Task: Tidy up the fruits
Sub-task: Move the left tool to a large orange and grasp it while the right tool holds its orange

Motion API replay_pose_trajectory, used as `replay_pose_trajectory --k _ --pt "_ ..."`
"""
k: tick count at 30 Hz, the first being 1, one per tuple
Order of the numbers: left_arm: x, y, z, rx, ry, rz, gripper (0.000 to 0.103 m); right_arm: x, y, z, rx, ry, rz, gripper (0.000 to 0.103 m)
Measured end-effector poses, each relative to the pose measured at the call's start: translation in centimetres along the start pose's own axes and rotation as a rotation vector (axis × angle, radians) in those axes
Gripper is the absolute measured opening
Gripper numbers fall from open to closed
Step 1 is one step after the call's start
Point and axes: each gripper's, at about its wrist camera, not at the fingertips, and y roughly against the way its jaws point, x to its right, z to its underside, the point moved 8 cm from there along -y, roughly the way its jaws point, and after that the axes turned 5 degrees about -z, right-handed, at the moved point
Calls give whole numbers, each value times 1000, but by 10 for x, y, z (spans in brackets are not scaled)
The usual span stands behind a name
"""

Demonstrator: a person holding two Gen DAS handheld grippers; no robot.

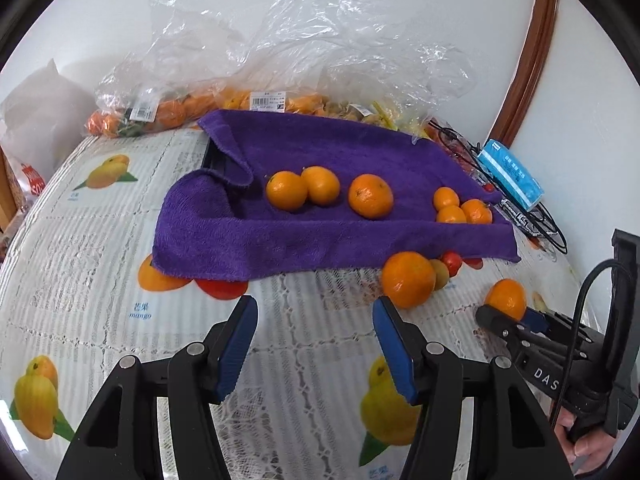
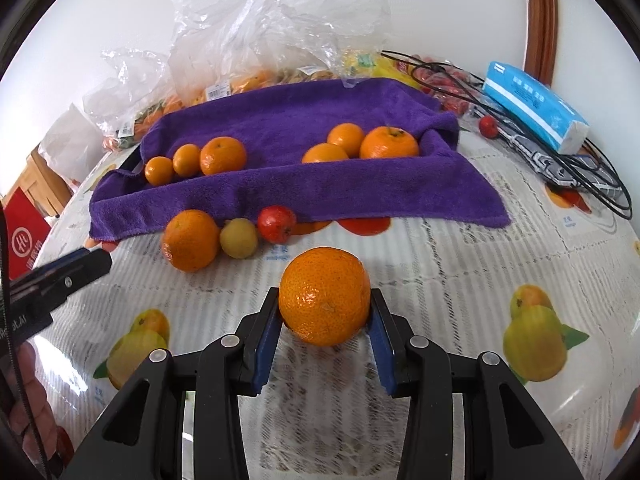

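Note:
A purple towel (image 1: 320, 236) (image 2: 280, 120) lies on the table with several oranges on it in two groups (image 1: 370, 195) (image 2: 223, 156). My right gripper (image 2: 325, 304) is shut on an orange (image 2: 325, 295), just above the tablecloth in front of the towel; it also shows in the left wrist view (image 1: 506, 299). Another orange (image 1: 408, 279) (image 2: 191, 240), a small yellow fruit (image 2: 239, 237) and a small red fruit (image 2: 276, 223) lie at the towel's front edge. My left gripper (image 1: 316, 316) is open and empty, left of that orange.
Clear plastic bags (image 1: 280, 52) with more fruit lie behind the towel. A blue tissue pack (image 2: 536, 108), black cables (image 2: 592, 184) and a small red fruit (image 2: 488, 126) are at the right. The tablecloth (image 1: 100, 264) has printed fruit pictures.

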Motion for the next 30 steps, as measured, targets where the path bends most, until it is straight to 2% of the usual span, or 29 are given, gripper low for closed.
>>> replay_pose_trajectory --k 11,22,25,30 --pt "32 -12 -14 6 -32 1 57 35 13 1 9 -32 35 42" --pt "50 -31 -17 -16 -36 6 60 49 11 1 17 -37 42 42" --pt "58 -34 -15 -44 -50 42 59 49 10 1 18 -39 29 42" --pt "68 -49 -7 -83 -92 27 57 47 10 0 18 -39 17 42"
